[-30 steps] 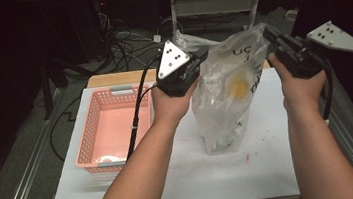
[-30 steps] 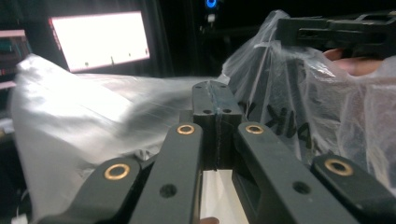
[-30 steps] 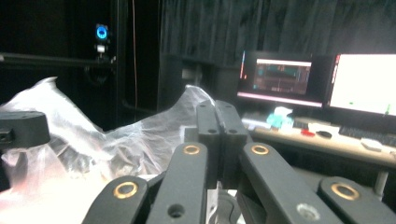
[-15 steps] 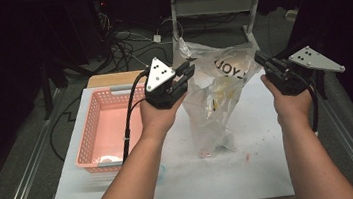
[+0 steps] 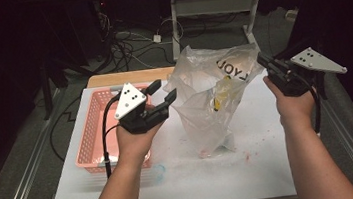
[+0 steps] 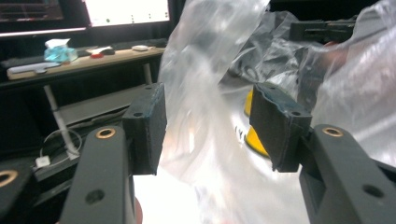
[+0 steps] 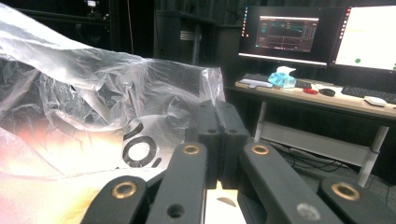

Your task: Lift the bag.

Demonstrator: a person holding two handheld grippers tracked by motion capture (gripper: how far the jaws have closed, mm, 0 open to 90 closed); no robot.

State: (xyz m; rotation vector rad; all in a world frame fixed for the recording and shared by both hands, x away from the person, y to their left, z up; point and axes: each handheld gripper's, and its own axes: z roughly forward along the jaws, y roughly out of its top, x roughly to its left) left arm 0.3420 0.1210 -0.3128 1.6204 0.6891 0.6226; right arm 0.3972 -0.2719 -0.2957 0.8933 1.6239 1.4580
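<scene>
Clear plastic bag stands crumpled on the white worktop, roughly at its middle, right of the pink basket. Something yellow shows inside the bag. Right tongs are pressed together, pinching the bag's upper right edge and holding it up; the right gripper view shows both jaws tight with the film caught at them. Left tongs have just been opening and now stand spread, just left of the bag; in the left gripper view the film hangs between the pads, not pressed. Black lettering sits on the bag's far side.
</scene>
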